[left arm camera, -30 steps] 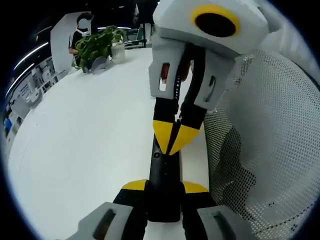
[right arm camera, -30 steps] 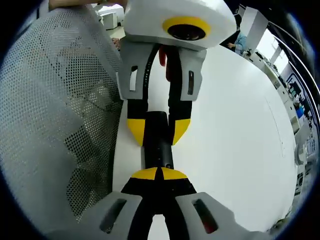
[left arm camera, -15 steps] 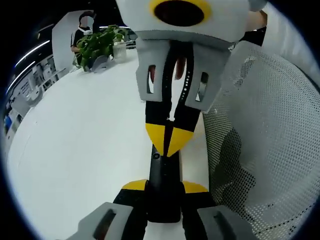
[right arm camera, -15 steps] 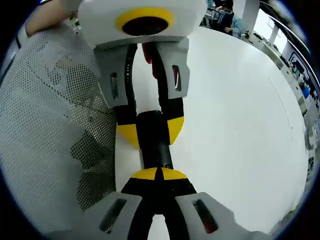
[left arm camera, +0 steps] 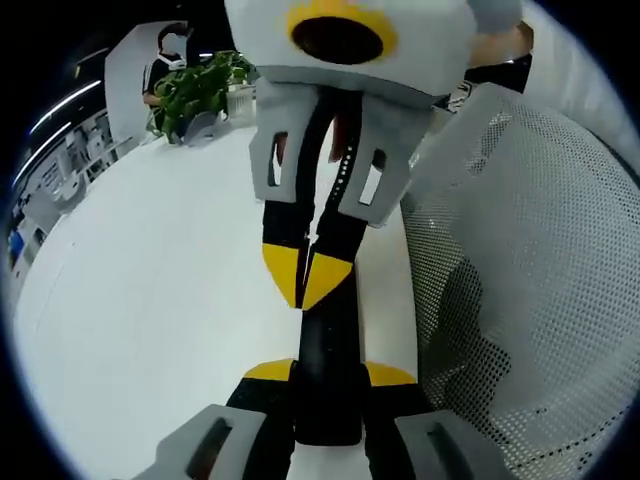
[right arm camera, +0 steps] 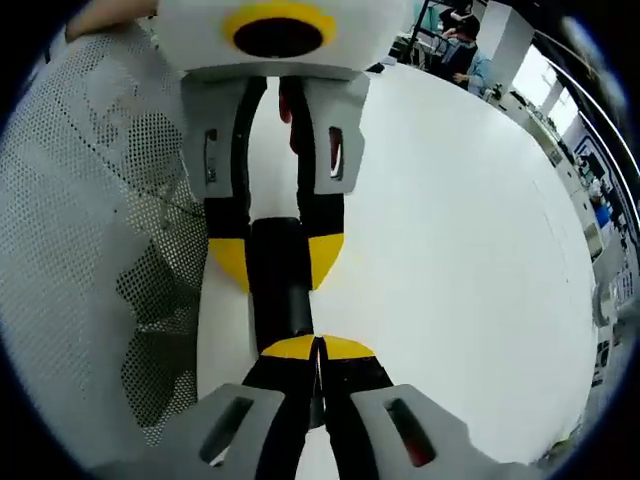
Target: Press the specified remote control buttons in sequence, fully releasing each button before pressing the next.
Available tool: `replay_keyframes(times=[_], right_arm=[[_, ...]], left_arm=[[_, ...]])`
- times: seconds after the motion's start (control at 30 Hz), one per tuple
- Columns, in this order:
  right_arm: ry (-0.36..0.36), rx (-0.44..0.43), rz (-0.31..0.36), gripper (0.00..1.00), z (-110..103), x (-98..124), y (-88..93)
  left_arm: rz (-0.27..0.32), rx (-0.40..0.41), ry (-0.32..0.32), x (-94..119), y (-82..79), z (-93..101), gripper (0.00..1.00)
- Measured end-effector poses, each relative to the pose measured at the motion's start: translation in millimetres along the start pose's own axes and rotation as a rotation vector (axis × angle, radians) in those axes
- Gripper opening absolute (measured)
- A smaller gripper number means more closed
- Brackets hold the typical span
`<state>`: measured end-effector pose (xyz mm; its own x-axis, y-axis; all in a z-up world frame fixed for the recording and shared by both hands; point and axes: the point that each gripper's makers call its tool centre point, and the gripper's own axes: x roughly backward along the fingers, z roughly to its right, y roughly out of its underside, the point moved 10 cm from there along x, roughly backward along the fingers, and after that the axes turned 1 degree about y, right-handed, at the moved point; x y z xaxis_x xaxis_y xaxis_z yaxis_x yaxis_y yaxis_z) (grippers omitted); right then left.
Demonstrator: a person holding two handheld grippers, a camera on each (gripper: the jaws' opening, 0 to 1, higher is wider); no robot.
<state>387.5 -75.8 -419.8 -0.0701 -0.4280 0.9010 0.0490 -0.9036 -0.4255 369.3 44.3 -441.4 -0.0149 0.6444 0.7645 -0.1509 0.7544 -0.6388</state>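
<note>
A slim black remote [left arm camera: 328, 340] lies lengthwise between the yellow-tipped jaws of my left gripper [left arm camera: 328, 372], which is shut on its near end above the white table [left arm camera: 160, 260]. My right gripper [left arm camera: 304, 278] reaches in from the far side, jaws shut, its joined yellow tips touching the remote's upper face. In the right gripper view the right gripper [right arm camera: 315, 348] rests its shut tips on the end of the remote [right arm camera: 282, 300]. The left gripper [right arm camera: 278, 262] clamps the remote's sides further along.
A white mesh chair back [left arm camera: 520, 300] stands close along one side of the remote, also seen as the mesh chair back [right arm camera: 90, 220]. A potted plant [left arm camera: 195, 90] sits at the table's far edge with a person [left arm camera: 165, 50] behind it. People [right arm camera: 465, 50] sit beyond the table.
The right gripper's shut tips have shifted slightly sideways on the remote and now cover the small round mark that showed before. The left gripper still holds the remote.
</note>
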Motion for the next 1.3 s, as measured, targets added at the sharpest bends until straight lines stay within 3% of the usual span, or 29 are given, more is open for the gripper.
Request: replay_keyframes(times=[0.1,0.2,0.33,0.53,0.63,0.83,1.0,1.1,1.2,1.3], right_arm=[[-0.013,-0.013,-0.008,0.0,2,0,1.5],[-0.095,-0.112,0.005,0.0,1,2,3.9],[-0.09,-0.1,0.005,0.0,2,0,4.6],[-0.162,-0.19,-0.061,0.0,13,-4,-1.1],[-0.188,-0.311,-0.095,0.0,16,-6,-1.3],[-0.22,-0.396,-0.147,0.0,24,-10,-4.2],[-0.206,-0.343,-0.114,0.0,19,-8,-1.9],[-0.094,-0.154,-0.035,0.0,6,-3,-0.5],[-0.009,-0.035,0.025,0.0,-6,-1,0.8],[-0.008,-0.038,0.051,0.0,-15,-1,2.4]], left_arm=[[0.005,0.007,0.002,0,0.5,-0.2,0.24],[0.008,0.008,0.003,0,0.8,-0.3,0.24],[0.004,0.001,0.003,0,0.4,-0.2,0.25],[0.004,-0.002,0.003,0,0.7,-0.7,0.24],[0.004,-0.003,0.002,0,0.9,-0.8,0.24],[0.0,-0.012,0.003,0,0.8,-0.6,0.24],[0.008,-0.004,0.002,0,1.4,-0.3,0.24],[0.013,0.001,0.002,1,1.9,-0.2,0.24],[0.016,0.004,0.003,1,2.2,-0.1,0.24],[0.017,0.004,0.003,1,2.4,0.2,0.25]])
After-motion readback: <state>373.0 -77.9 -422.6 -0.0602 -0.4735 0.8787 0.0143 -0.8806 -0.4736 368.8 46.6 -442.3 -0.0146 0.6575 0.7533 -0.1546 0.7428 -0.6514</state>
